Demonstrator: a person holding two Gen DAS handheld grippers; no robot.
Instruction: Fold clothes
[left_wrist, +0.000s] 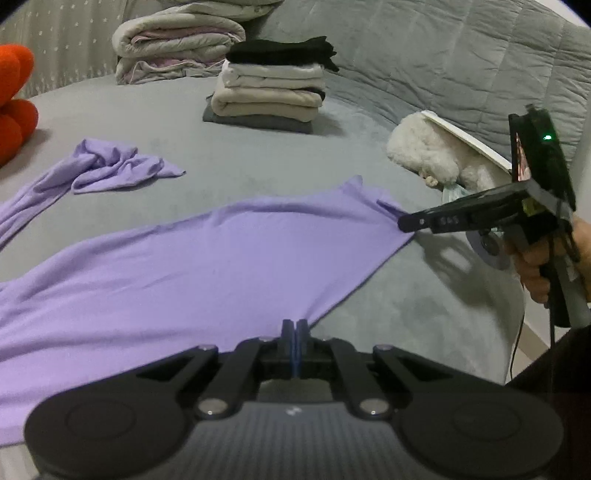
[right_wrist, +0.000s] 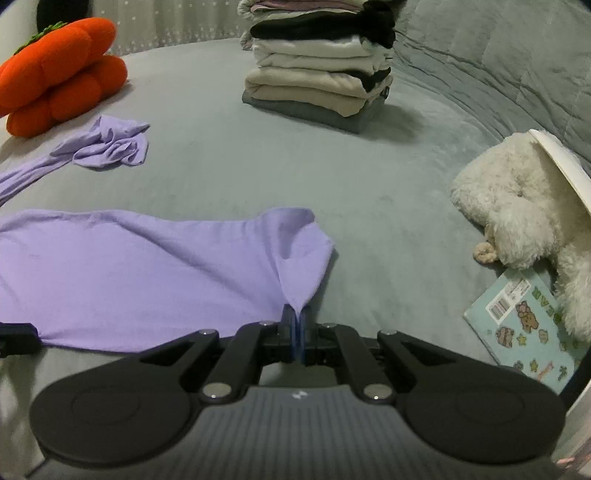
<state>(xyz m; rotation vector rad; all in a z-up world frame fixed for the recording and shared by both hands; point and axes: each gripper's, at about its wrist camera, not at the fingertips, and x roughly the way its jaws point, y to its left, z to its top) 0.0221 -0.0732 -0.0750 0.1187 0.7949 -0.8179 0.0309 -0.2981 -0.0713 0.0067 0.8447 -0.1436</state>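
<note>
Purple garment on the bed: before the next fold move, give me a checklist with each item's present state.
1. Left gripper shut on the purple garment edge: ok.
2. Right gripper shut on a garment corner: ok.
3. Edge between the two grippers pulled flat: ok.
4. Far sleeve spread out: not ok, bunched.
5. Folded stack apart from the garment: ok.
6. White plush toy and booklet apart from the garment: ok.
</note>
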